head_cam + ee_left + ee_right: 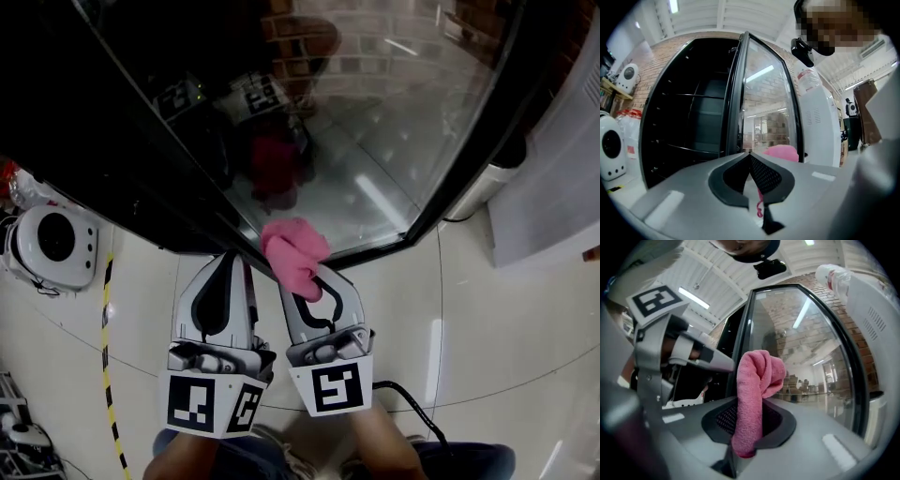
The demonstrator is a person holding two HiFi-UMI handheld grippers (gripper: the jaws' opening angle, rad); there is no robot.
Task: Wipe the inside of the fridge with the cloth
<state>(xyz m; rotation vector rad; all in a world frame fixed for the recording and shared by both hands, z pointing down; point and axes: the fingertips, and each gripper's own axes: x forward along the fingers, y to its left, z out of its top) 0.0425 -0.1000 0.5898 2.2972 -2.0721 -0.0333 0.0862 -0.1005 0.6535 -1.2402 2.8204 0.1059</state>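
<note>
A pink cloth [294,257] is bunched in my right gripper [302,279], which is shut on it just below the lower edge of the open glass fridge door [394,131]. In the right gripper view the cloth [754,394] stands up between the jaws in front of the door [806,362]. My left gripper [232,257] sits close beside it on the left, jaws shut, with only a pink thread [759,206] hanging behind its pads. It faces the dark fridge interior [689,126] with wire shelves. The cloth [782,152] also shows past its right jaw.
A white round appliance [52,246] stands on the floor at left, beside yellow-black floor tape [106,319]. A white cabinet [553,169] rises right of the door. A black cable [412,405] trails by the person's legs. The floor is glossy pale tile.
</note>
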